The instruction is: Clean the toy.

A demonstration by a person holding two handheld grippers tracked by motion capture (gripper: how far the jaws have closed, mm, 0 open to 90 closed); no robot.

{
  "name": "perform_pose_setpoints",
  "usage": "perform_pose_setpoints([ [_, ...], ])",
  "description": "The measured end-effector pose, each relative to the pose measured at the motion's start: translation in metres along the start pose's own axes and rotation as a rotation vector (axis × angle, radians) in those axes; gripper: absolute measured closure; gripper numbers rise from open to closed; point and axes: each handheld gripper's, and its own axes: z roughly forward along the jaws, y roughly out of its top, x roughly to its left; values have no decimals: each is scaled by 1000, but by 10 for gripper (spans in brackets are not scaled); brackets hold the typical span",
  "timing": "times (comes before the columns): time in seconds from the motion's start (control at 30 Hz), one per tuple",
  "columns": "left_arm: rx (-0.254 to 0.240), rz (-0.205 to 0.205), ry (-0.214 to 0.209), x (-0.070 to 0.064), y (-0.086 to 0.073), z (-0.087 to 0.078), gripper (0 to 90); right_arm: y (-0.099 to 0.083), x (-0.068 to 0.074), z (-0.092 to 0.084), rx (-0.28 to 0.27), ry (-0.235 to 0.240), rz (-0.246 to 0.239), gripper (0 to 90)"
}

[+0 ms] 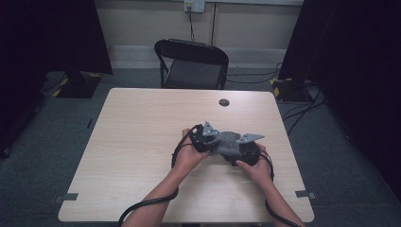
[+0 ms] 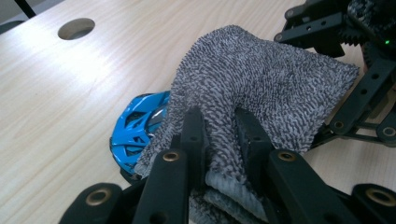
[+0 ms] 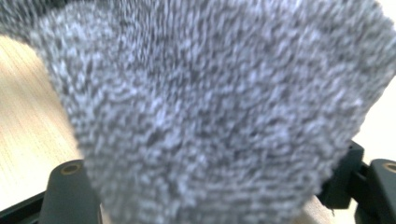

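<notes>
A grey knitted cloth (image 1: 228, 143) hangs between the two grippers over the table's right half. My left gripper (image 1: 213, 140) is shut on it. In the left gripper view the two black jaws (image 2: 218, 119) pinch a fold of the cloth (image 2: 261, 74). A small blue helmet-shaped object (image 2: 137, 128) lies on the table, partly under the cloth. My right gripper (image 1: 235, 149) meets the cloth from the right, and its black links (image 2: 369, 93) stand spread. In the right gripper view the cloth (image 3: 210, 116) drapes over the jaws and hides them, with the links (image 3: 70, 186) wide apart.
The light wooden table (image 1: 142, 142) has a round cable hole (image 1: 224, 102) near its far edge. A black folding chair (image 1: 191, 64) stands behind the table. Dark curtains flank both sides, and cables lie on the floor at right (image 1: 302, 111).
</notes>
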Motion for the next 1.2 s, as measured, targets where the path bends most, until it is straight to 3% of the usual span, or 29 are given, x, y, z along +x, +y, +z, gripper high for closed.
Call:
perform_pose_setpoints([
  [0.53,43,39,32,5,-2,5,759,0,0,0,0,1,0,237],
  [1.2,49,-6,61,24,-6,5,759,0,0,0,0,1,0,237],
])
